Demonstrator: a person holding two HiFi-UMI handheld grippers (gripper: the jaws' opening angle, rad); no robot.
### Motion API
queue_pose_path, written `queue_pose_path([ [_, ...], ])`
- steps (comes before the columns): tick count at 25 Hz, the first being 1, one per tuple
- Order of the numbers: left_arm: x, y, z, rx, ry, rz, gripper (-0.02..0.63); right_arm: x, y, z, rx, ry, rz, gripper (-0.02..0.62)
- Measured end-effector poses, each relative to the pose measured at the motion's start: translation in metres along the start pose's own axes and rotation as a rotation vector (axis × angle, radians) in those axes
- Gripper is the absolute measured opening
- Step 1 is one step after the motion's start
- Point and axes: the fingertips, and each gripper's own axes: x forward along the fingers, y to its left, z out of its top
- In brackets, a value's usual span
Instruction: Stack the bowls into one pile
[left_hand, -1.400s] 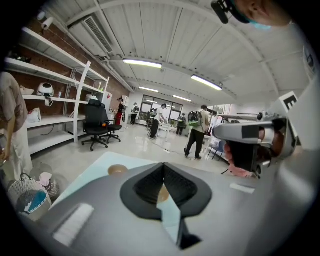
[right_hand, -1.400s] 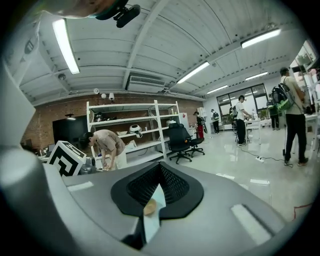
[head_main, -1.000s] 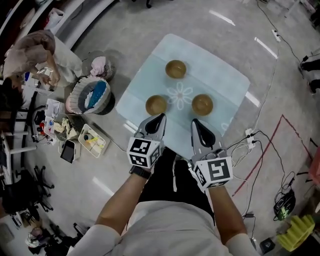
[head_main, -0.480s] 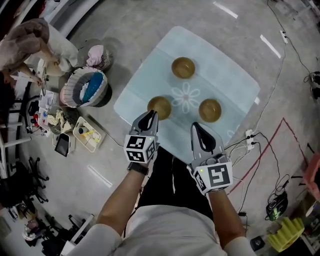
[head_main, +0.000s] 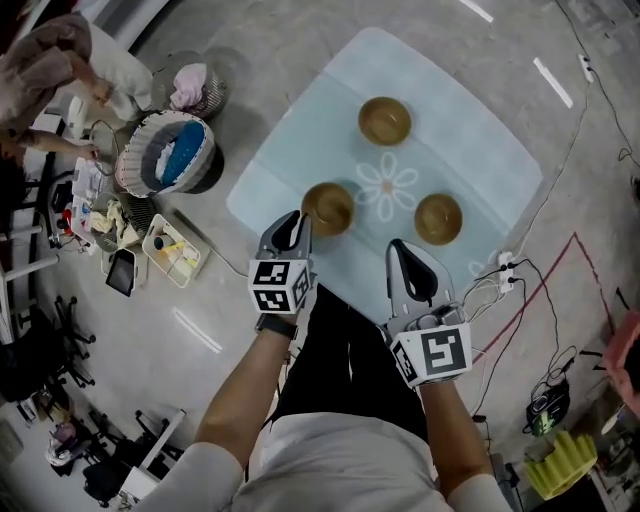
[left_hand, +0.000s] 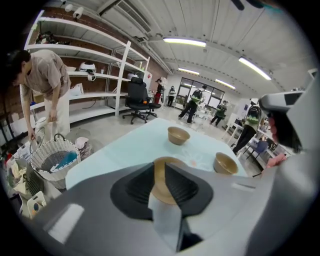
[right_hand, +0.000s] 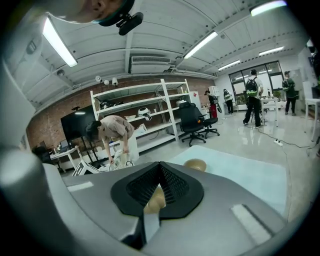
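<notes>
Three brown bowls sit well apart on the pale blue desk (head_main: 480, 150), none stacked: the far bowl (head_main: 385, 120), the right bowl (head_main: 439, 218) and the near-left bowl (head_main: 328, 208). The left gripper (head_main: 292, 220) hovers just beside the near-left bowl, its jaws a narrow slit apart and holding nothing. The right gripper (head_main: 402, 250) hangs over the desk's near edge, jaws closed together.
</notes>
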Motion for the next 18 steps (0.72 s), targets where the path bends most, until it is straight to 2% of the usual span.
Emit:
queue_pose_path([
  [9,0.013,0.007,-0.017,-0.044,0.033,0.019,0.029,0.030,0.022,-0.021,-0.028,0.036,0.066,0.000],
  [18,0.034,0.024,-0.040,-0.118,0.114,0.004,0.029,0.055,0.039,-0.030,-0.038,0.071,0.100,0.000],
])
